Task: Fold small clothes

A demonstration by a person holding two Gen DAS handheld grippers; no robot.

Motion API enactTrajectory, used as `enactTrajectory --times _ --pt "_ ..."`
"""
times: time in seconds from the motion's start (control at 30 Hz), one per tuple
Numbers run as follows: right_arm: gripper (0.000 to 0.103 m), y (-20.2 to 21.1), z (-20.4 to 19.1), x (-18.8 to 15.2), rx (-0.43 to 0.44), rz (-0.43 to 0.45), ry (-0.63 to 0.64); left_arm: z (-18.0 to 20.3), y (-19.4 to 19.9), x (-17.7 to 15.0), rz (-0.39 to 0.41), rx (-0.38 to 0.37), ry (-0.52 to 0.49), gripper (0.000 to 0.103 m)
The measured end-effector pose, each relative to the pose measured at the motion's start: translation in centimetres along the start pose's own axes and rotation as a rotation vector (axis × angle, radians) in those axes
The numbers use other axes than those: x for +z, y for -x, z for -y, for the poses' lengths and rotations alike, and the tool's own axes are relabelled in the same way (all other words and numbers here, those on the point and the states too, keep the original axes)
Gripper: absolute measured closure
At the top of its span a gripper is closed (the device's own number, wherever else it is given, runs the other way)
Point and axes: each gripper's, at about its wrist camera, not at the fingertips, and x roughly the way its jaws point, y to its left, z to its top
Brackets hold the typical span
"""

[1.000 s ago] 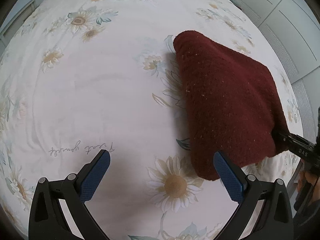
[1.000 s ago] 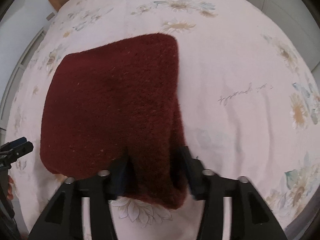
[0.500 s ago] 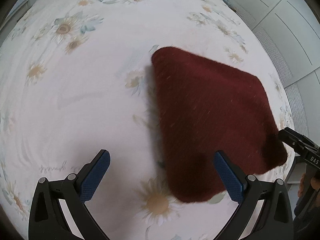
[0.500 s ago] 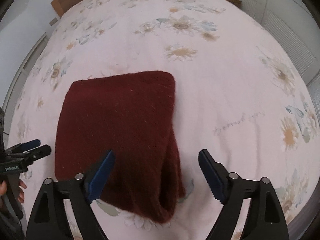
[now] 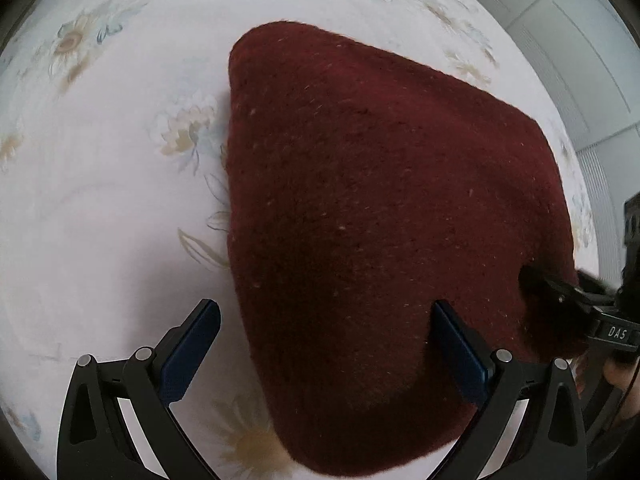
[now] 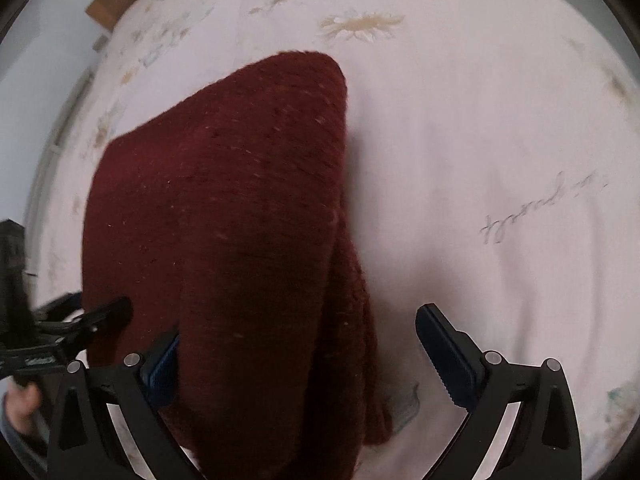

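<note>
A dark red knitted garment lies folded on the floral bedsheet. My left gripper hangs open just above its near left edge: the left finger is over the sheet, the right finger over the cloth. In the right wrist view the same garment fills the middle. The jaws of my right gripper are opening, with the thick folded edge between them. Its left pad is partly hidden by the cloth and its right pad stands apart from it. A right gripper finger shows at the garment's near right corner.
The sheet spreads wide to the right of the garment, with printed script and daisies. A wooden headboard is at the far end. White cupboard doors stand beside the bed. A hand holds the left gripper.
My right gripper has let go of the garment's fold and spread wide. Both grippers have come down closer to the cloth, and the left one has shifted over its near edge.
</note>
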Motion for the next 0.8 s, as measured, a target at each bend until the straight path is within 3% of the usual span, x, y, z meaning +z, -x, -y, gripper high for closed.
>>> enactTrajectory --times 0.2,0.27,0.33,0.4,0.47,0.53,0.67,0.8 --pt "0.002 -1.0 0.5 -0.3 0.058 -0.003 -0.029 -0.4 -1.1 -0.4 0.032 -0.037 -0.006 0.001" --pt "0.009 -1.0 0.2 -0.3 0.074 -0.003 -0.022 -0.4 -1.4 -0.3 0.036 -0.046 -0.011 0.0" --pt "0.033 -0.9 0.0 -0.2 0.117 -0.006 -0.021 -0.6 -1.4 -0.6 0.041 -0.049 -0.027 0.001" --pt "0.038 -0.8 -0.4 -0.2 0.118 -0.014 -0.021 -0.7 -1.4 -0.6 0.042 -0.059 -0.035 0.003" --pt "0.046 -0.6 -1.0 -0.3 0.11 -0.018 -0.015 -0.7 -1.6 -0.6 0.034 -0.097 -0.025 0.02" --pt "0.056 0.1 -1.8 -0.4 0.083 -0.012 -0.001 -0.5 -1.4 -0.6 0.037 -0.097 -0.035 0.025" --pt "0.062 3.0 -5.1 -0.5 0.015 0.043 0.079 0.2 0.2 -0.9 0.064 -0.099 -0.076 0.05" --pt "0.064 5.6 -9.4 -0.7 0.005 0.089 0.16 -0.3 3.8 -1.2 0.106 -0.11 -0.098 0.054"
